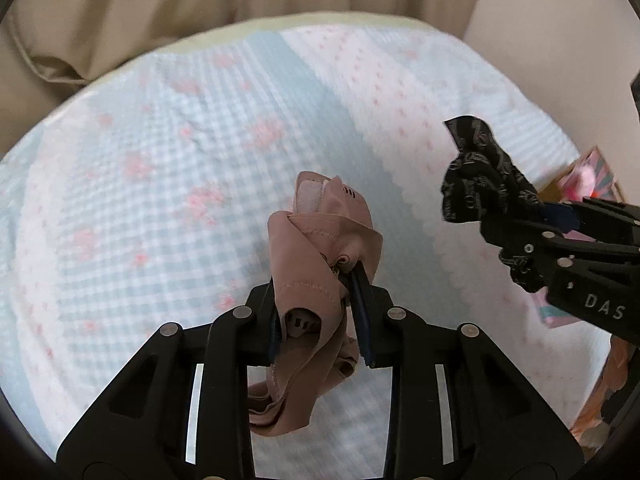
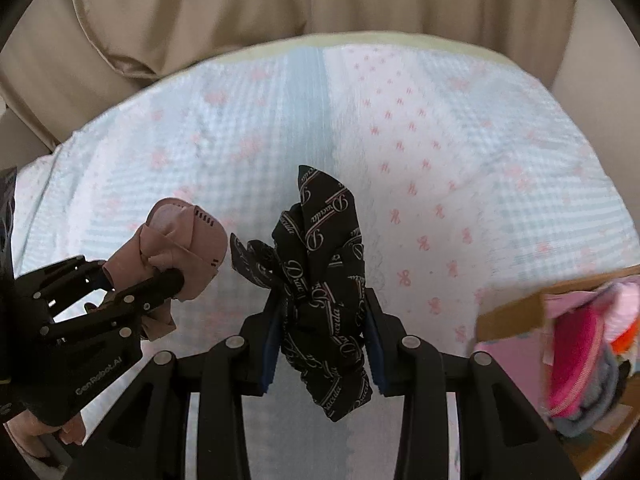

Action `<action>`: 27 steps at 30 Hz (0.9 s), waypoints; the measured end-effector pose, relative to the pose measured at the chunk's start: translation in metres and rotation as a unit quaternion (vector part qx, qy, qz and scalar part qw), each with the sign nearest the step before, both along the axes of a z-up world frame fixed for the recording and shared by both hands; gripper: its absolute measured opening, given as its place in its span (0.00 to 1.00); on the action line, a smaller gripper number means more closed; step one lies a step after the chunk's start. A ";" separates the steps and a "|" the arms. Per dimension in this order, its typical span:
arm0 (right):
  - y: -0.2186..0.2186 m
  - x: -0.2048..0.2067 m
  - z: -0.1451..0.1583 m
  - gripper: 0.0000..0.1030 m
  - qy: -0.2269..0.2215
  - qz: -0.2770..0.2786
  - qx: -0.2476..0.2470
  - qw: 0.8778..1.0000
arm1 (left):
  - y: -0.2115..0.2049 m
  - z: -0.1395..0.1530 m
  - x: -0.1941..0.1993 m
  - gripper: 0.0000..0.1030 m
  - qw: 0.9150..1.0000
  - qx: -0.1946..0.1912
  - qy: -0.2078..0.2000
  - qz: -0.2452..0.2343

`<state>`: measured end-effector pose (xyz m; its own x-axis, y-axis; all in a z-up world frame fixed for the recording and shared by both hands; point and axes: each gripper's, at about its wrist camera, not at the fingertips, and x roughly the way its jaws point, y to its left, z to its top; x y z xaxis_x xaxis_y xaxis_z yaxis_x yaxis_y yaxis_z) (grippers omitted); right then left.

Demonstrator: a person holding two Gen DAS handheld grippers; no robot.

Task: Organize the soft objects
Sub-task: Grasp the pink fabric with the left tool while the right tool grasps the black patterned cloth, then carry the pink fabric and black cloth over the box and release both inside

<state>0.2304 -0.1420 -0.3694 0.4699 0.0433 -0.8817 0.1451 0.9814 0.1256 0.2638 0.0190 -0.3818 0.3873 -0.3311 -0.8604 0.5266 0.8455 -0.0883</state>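
The left gripper (image 1: 316, 312) pinches a bunched tan garment (image 1: 316, 264) above the blue-and-pink checked blanket (image 1: 160, 184). To its right, the right gripper (image 2: 322, 332) clamps a crumpled black cloth with white lettering (image 2: 324, 280), also lifted clear. Only the right wrist view shows the person's hand (image 2: 44, 428) behind the left gripper, and, blurred at far right, what may be a cardboard box (image 2: 512, 316) holding pink fabrics (image 2: 576, 364).
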 end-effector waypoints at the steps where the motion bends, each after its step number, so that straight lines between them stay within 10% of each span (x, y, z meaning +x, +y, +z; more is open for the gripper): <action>1: -0.001 -0.004 0.011 0.33 -0.006 -0.002 0.003 1.000 | 0.003 0.012 -0.003 0.25 1.000 -0.004 -0.002 0.007; 17: -0.004 -0.092 0.197 0.33 -0.076 0.025 -0.003 0.997 | 0.019 0.216 -0.094 0.25 0.991 -0.023 -0.086 0.099; 27: -0.050 -0.148 0.246 0.33 -0.106 0.033 -0.008 0.994 | -0.022 0.267 -0.148 0.25 0.985 -0.041 -0.102 0.133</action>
